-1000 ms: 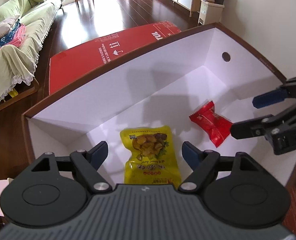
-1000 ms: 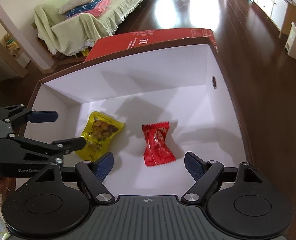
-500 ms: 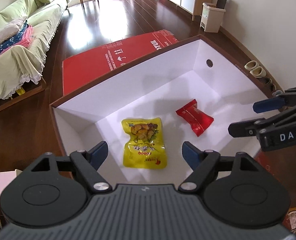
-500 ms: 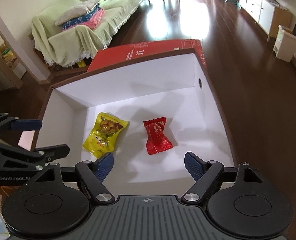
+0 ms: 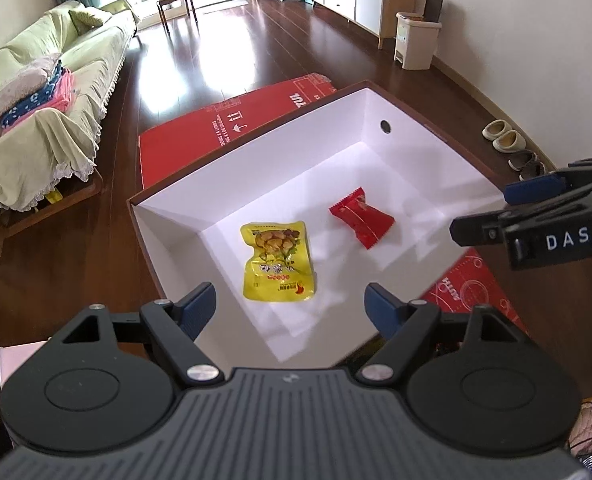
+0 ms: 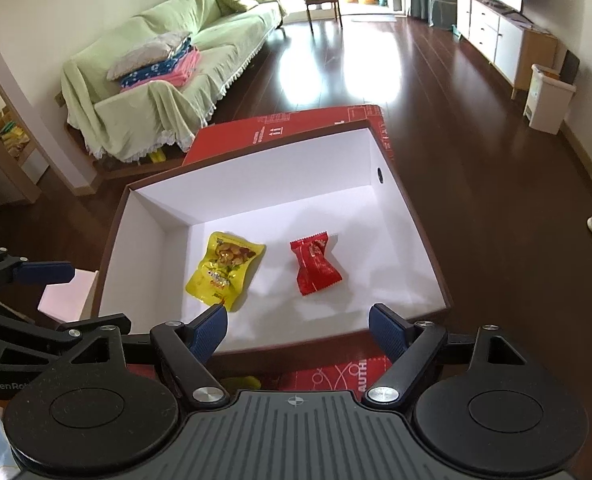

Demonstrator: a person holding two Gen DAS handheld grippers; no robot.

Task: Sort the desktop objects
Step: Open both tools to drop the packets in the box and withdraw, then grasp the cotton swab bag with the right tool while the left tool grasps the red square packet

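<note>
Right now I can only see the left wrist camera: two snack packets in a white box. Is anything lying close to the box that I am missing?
Observer: Yes. The right wrist view shows something yellow-green on the red mat, just in front of the box. I cannot tell what it is.
Visitor: Where does my own gripper sit?
Observer: The left gripper hangs outside the box, off its left wall, jaws open and empty.
Visitor: Is the other one holding anything?
Observer: No. Seen head-on, the right gripper is open, with nothing between its blue pads.
</note>
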